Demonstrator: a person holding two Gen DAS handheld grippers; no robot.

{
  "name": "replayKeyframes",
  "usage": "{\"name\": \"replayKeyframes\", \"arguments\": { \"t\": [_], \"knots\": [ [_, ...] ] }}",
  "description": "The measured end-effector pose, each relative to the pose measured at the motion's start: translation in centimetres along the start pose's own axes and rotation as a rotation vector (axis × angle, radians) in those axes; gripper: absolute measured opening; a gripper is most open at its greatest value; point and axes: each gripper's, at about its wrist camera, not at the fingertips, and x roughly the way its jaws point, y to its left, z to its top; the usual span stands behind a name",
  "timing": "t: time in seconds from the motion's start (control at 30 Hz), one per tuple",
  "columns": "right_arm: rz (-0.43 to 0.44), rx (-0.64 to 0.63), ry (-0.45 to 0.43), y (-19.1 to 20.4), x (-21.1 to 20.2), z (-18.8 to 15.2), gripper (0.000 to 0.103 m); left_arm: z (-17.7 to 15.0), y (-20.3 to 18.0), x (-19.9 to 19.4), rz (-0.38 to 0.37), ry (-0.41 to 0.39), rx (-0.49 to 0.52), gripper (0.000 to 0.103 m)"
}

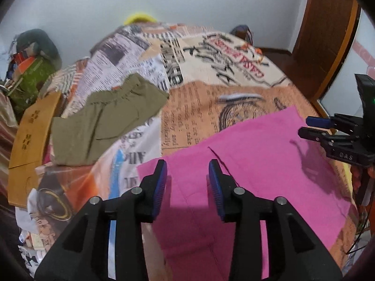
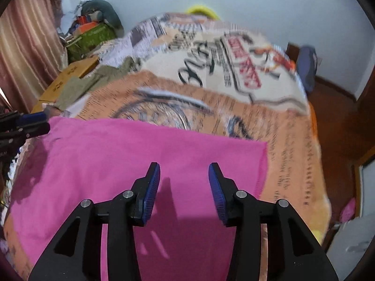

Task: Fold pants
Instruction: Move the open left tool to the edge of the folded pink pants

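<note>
Pink pants (image 1: 246, 175) lie flat on a bed with a newspaper-print cover (image 1: 199, 75); they fill the near part of the right wrist view (image 2: 140, 159). My left gripper (image 1: 187, 178) hovers open and empty over their left part, near a seam. My right gripper (image 2: 184, 182) hovers open and empty over their right part, near the right edge. The right gripper also shows at the right edge of the left wrist view (image 1: 311, 128), and the left gripper at the left edge of the right wrist view (image 2: 39, 121).
Folded olive-green pants (image 1: 105, 117) lie at the bed's left side next to a cardboard box (image 1: 30, 135). A pile of clutter (image 2: 91, 30) stands in the far left corner by a curtain (image 2: 25, 46). A wooden floor (image 2: 339, 117) lies to the right.
</note>
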Motion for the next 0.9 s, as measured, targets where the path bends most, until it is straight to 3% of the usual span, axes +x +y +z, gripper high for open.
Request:
{"name": "replayKeyframes", "arguments": {
  "t": [0.27,0.5,0.67,0.9],
  "knots": [
    [-0.015,-0.091,-0.147,3.8,-7.9,0.0,0.041,-0.7,-0.7,-7.8,0.028,-0.131,-0.008,0.052],
    [-0.006,-0.104,-0.227,6.6,-12.5,-1.9,0.044,-3.6,-1.5,-12.9,0.019,-0.197,-0.008,0.063],
    [0.009,-0.106,-0.245,8.8,-13.8,-4.0,0.044,-6.6,-1.5,-14.2,-0.011,-0.181,-0.031,0.066],
    [0.021,-0.124,-0.233,11.2,-13.4,-6.5,0.044,-10.4,-1.0,-12.8,-0.081,-0.091,-0.116,0.067]
  ]
}}
